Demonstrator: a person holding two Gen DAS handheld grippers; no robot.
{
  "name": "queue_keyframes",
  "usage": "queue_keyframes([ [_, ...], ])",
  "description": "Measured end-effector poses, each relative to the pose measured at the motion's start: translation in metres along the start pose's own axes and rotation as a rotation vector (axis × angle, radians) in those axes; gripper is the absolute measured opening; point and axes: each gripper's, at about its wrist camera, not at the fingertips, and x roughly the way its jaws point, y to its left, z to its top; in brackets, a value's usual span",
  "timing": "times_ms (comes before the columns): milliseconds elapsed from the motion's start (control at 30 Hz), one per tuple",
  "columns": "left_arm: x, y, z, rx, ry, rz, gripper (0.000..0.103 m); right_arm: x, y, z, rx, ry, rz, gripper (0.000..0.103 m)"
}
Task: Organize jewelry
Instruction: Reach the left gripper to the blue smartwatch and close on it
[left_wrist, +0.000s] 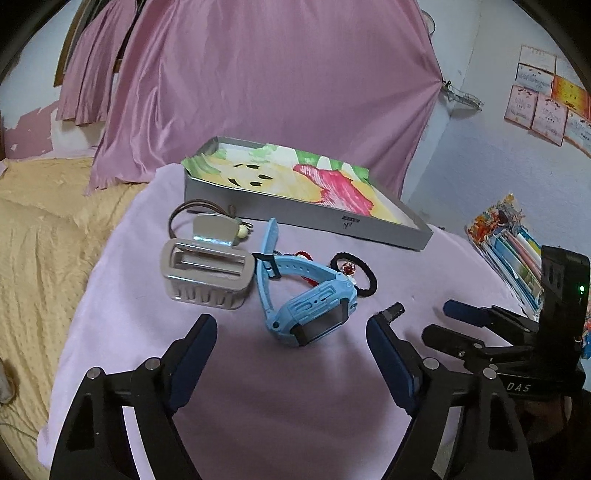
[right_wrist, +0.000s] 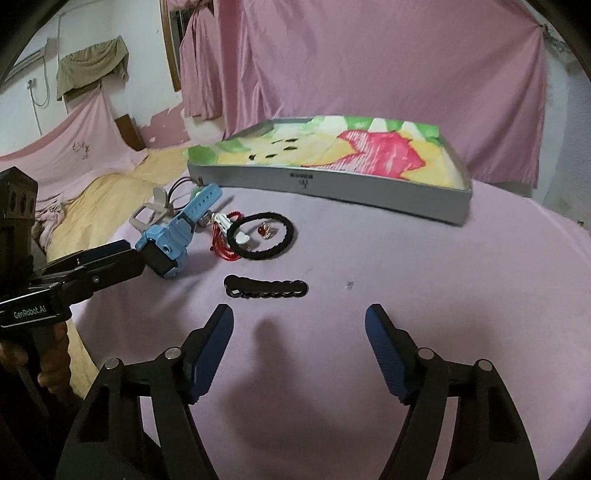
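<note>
A light-blue watch (left_wrist: 310, 306) lies on the pink-covered table, just beyond and between the tips of my left gripper (left_wrist: 291, 328), whose jaws stand apart and touch nothing. In the right wrist view the left gripper (right_wrist: 125, 258) reaches up to the watch (right_wrist: 166, 243). My right gripper (right_wrist: 299, 317) is open over bare cloth, a little short of a black scalloped hair clip (right_wrist: 266, 287). A black hair tie (right_wrist: 264, 236) rings a small red-stone piece (right_wrist: 264, 232), with a red cord (right_wrist: 225, 247) beside it. A grey box (right_wrist: 332, 188) lined with colourful paper stands behind.
A small grey ribbed case (left_wrist: 207, 273) with its lid up sits left of the watch, and a brown cord (left_wrist: 177, 218) lies behind it. A yellow bedspread (left_wrist: 37, 240) lies left of the table, colourful books (left_wrist: 509, 251) to the right, pink curtains behind.
</note>
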Motion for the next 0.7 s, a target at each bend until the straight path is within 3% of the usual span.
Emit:
queue_keyframes([
  [300, 0.02, -0.007, 0.009, -0.016, 0.059, 0.003, 0.078, 0.014, 0.005, 0.005, -0.019, 0.049, 0.026, 0.064],
  [567, 0.032, -0.013, 0.013, -0.035, 0.085, 0.018, 0.077, 0.016, 0.004, 0.005, 0.003, 0.041, 0.033, 0.064],
  [700, 0.035, -0.012, 0.014, -0.055, 0.095, 0.032, 0.07, 0.018, 0.005, 0.007, 0.004, 0.041, 0.033, 0.064],
])
